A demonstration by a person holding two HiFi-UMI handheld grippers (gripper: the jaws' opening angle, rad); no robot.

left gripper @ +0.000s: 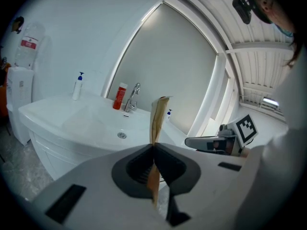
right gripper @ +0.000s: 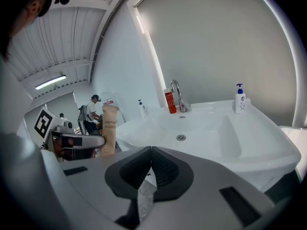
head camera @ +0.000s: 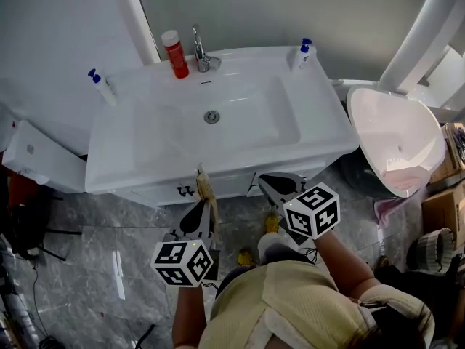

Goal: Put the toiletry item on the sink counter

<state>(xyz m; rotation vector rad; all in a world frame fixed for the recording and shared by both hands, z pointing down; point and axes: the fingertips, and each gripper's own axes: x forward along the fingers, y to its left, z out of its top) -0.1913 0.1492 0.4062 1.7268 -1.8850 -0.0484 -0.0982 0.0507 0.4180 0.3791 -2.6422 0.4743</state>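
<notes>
Transport is the step I judge to be in hand: my left gripper (head camera: 203,201) is pinched on a flat tan cardboard toothbrush packet (head camera: 204,185). In the left gripper view the packet (left gripper: 159,118) stands upright between the pressed jaws, gripped near its lower end. From the head view it hangs just off the front edge of the white moulded sink counter (head camera: 320,102), over the grey marble-look floor and not yet over the counter top. My right gripper (head camera: 279,187) sits beside it, also short of the counter. Its jaws are pressed together on nothing, as the right gripper view (right gripper: 149,150) shows.

The next move, as I read it, is to lift and carry the packet forward over the front lip, then pick a flat stretch of counter rather than the sloping basin. The left shoulder of the counter looks roomiest to me. A thin packet set down on its end would likely topple, so I would lay it flat before spreading the jaws.

Count:
- one toothbrush packet
- one red cylindrical bottle (head camera: 175,54) beside one chrome tap (head camera: 201,50)
- two white pump bottles with blue tops, one at the back left corner (head camera: 102,86) and one at the back right (head camera: 304,53)
- one basin drain (head camera: 211,116)
- two grippers
</notes>
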